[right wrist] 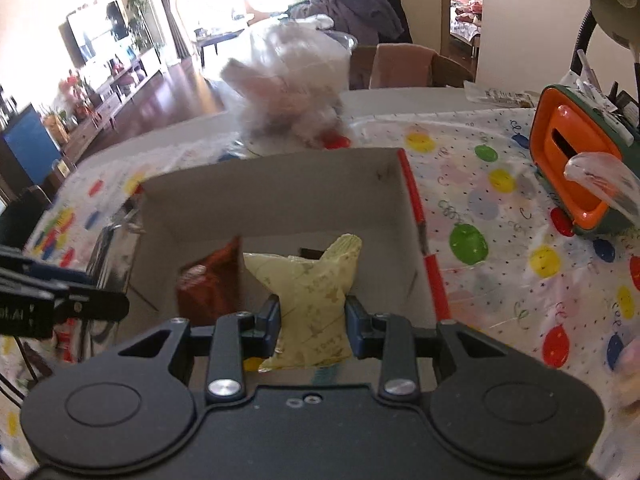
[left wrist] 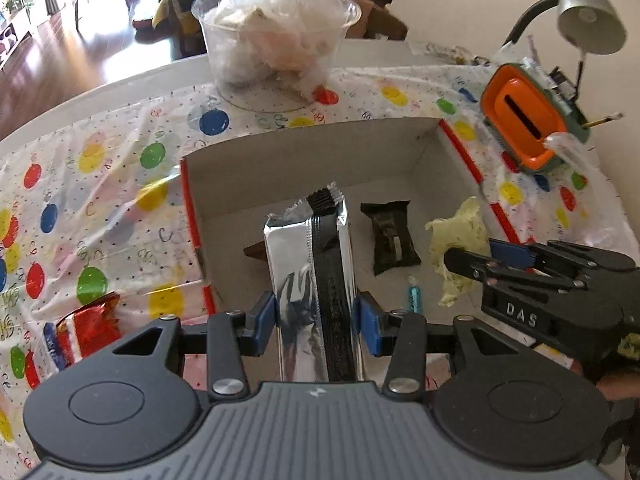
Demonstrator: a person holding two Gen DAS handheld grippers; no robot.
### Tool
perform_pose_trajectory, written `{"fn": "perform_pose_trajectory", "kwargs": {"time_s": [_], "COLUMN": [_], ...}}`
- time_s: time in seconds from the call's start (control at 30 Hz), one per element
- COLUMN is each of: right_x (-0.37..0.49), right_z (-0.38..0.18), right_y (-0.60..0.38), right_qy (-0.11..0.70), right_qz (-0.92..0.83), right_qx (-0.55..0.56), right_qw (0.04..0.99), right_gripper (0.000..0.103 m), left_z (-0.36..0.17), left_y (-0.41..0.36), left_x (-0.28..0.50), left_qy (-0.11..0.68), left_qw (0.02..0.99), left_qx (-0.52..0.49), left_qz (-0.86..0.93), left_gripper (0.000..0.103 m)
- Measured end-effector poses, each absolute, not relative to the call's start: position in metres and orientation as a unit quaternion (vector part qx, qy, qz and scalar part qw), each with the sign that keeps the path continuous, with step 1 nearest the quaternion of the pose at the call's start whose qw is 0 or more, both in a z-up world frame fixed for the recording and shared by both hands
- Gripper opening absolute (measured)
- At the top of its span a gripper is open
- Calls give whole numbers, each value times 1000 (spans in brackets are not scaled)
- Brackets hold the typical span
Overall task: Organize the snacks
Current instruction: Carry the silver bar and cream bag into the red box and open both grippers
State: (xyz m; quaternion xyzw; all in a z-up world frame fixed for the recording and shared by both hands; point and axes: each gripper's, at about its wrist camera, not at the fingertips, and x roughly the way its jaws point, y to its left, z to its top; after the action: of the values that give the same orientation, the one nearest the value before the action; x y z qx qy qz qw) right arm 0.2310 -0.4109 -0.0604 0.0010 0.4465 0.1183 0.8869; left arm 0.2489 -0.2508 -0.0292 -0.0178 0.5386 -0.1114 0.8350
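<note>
My left gripper (left wrist: 316, 316) is shut on a silver foil snack pack (left wrist: 308, 264) with a black seam, held over the open cardboard box (left wrist: 280, 152). On the box floor lie a dark wrapped snack (left wrist: 390, 238), a brown packet (left wrist: 254, 252) mostly hidden behind the foil pack, and a small teal candy (left wrist: 414, 298). My right gripper (right wrist: 312, 322) is shut on a pale yellow snack bag (right wrist: 310, 300) above the same box (right wrist: 280, 188); in the left wrist view that gripper (left wrist: 476, 256) comes in from the right with the yellow bag (left wrist: 458, 248). A red-brown packet (right wrist: 210, 284) stands inside the box.
A red foil snack (left wrist: 90, 324) lies on the dotted tablecloth (left wrist: 100, 200) left of the box. A clear tub of plastic wrappers (left wrist: 276, 36) stands behind the box. An orange and green holder (left wrist: 528, 124) and a desk lamp (left wrist: 588, 12) are at the far right.
</note>
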Motion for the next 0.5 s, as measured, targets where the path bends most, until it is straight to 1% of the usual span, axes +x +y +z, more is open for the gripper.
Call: {"fn": "perform_pose_trajectory", "kwargs": {"time_s": [0.5], "right_x": [254], "right_z": [-98], "right_y": [-393], "right_qy": [500], "right_qz": [151], "right_qx": [-68], "right_qw": [850], "right_gripper": [32], "left_z": [-81], "left_y": [-279], "left_x": [286], "left_qy": [574], "left_qw": [814], "left_qx": [6], "left_qz": [-86], "left_gripper": [44]}}
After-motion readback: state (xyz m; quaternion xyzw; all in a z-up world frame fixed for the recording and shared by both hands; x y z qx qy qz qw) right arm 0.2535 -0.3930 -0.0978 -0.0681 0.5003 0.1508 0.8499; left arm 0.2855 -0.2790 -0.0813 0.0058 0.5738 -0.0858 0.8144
